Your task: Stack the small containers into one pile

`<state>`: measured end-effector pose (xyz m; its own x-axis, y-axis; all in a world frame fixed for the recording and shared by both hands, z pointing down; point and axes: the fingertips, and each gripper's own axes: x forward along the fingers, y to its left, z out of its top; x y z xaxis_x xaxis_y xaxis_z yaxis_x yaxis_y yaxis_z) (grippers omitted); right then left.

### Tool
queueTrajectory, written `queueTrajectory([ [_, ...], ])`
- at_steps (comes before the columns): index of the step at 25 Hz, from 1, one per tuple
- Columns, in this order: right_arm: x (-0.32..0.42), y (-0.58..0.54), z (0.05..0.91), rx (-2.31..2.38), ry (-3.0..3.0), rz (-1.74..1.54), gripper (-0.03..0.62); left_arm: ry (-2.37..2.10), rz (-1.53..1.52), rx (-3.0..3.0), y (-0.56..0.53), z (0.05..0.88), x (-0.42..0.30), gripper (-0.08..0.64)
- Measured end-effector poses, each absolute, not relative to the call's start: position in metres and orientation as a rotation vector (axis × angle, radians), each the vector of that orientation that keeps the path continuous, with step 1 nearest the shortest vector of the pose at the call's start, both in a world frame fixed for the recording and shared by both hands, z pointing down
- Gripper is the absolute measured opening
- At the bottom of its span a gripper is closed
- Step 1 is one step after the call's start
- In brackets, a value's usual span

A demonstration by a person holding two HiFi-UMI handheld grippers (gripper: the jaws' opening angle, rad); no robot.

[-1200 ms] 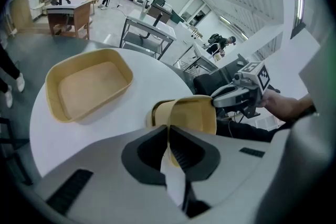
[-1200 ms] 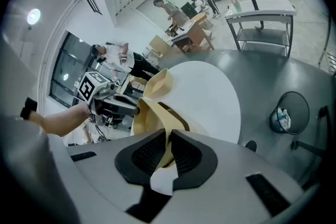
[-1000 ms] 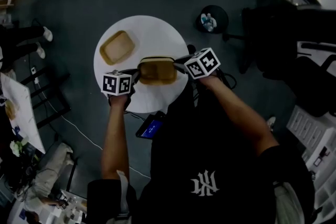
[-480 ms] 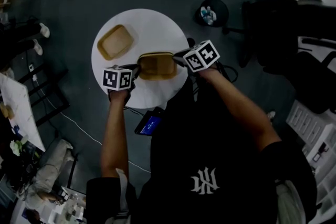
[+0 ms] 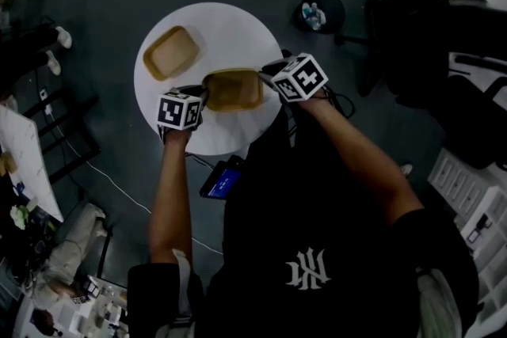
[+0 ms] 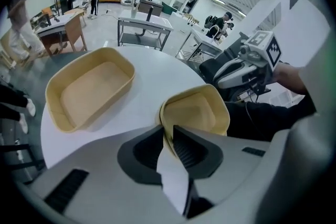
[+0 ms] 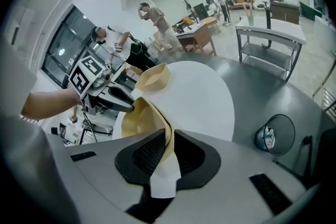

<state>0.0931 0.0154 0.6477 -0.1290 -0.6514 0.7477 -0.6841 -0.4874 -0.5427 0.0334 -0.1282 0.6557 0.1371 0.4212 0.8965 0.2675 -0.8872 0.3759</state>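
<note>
The left gripper [image 6: 167, 139] had just been opening its jaws, and they stood slack around the near rim of a tan container [image 6: 195, 113]. The right gripper [image 7: 169, 144] was clamped on the opposite rim. That container sat tilted over the near edge of the round white table [image 6: 152, 76]; whether it rested on the top I couldn't tell. A second container [image 6: 89, 89] lay at the table's far left, well apart. The pile looked unmade, with the one still to be nested in the other.
</note>
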Motion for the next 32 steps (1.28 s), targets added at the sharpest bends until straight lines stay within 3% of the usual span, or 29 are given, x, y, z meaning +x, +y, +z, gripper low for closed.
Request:
queueTrajectory([
  [5, 0.101, 0.019, 0.642, 2.078, -1.589, 1.694, 0.055, 0.655, 1.82, 2.312, -0.139, 0.651, 0.033, 0.094],
  [18, 0.083, -0.01, 0.557, 2.15, -1.978, 1.453, 0.055, 0.549, 1.58, 2.44, -0.155, 0.6, 0.038, 0.076],
  [25, 0.063, -0.031, 0.466, 2.005, -2.443, 1.099, 0.052, 0.443, 1.231, 2.594, -0.161, 0.531, 0.048, 0.007],
  [32, 0.076, -0.05, 0.402, 1.972, -2.674, 0.804, 0.054, 0.315, 0.735, 2.623, -0.18, 0.47, 0.035, 0.003],
])
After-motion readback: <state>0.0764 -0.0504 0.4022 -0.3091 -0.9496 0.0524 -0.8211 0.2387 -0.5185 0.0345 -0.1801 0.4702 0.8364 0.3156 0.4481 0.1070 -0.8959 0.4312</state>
